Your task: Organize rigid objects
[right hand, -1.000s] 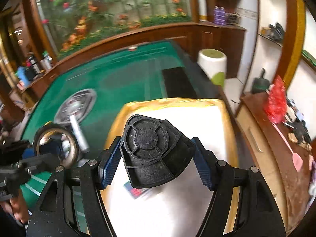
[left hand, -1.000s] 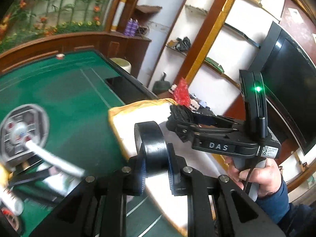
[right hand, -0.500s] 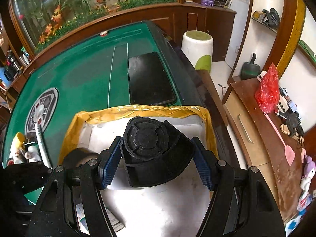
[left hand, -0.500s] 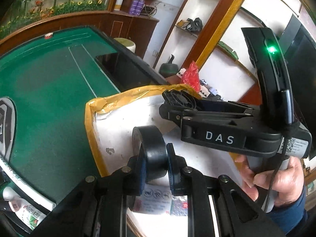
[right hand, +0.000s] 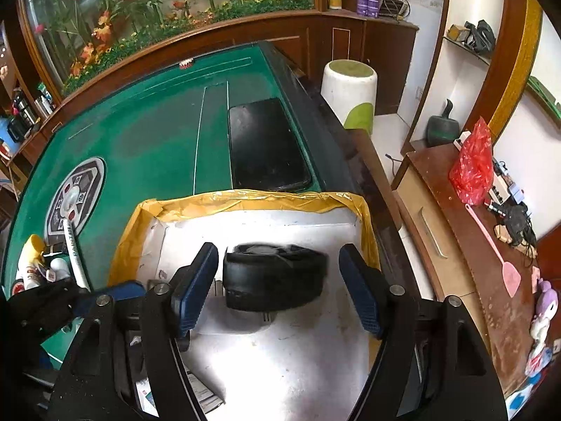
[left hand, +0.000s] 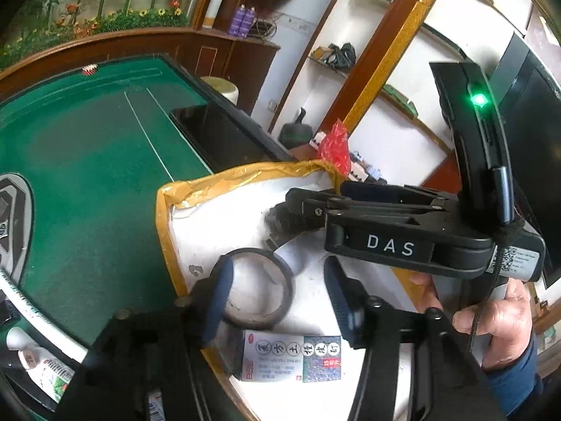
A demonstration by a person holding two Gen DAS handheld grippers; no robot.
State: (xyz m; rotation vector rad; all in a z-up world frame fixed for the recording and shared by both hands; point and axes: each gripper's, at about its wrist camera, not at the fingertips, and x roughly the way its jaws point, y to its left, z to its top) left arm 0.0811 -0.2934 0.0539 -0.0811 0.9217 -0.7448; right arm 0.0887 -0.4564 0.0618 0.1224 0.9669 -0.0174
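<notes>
both claws, the left (left hand: pixel 277 291) having just opened and the right (right hand: pixel 278 280) gaping too, were dropping tape (left hand: pixel 254 289) and fan (right hand: pixel 275 277) in the box (right hand: pixel 245 198), empty; next, lift clear.

Blur, crops and cover-ups in the white box

The round black plastic fan (right hand: pixel 275 280) smears with blur along its top; the small printed carton (left hand: pixel 291 359) hides partly behind the left gripper's frame; the white bottles (left hand: pixel 42 368) get chopped by the left wrist view's edge, labels unreadable.
</notes>
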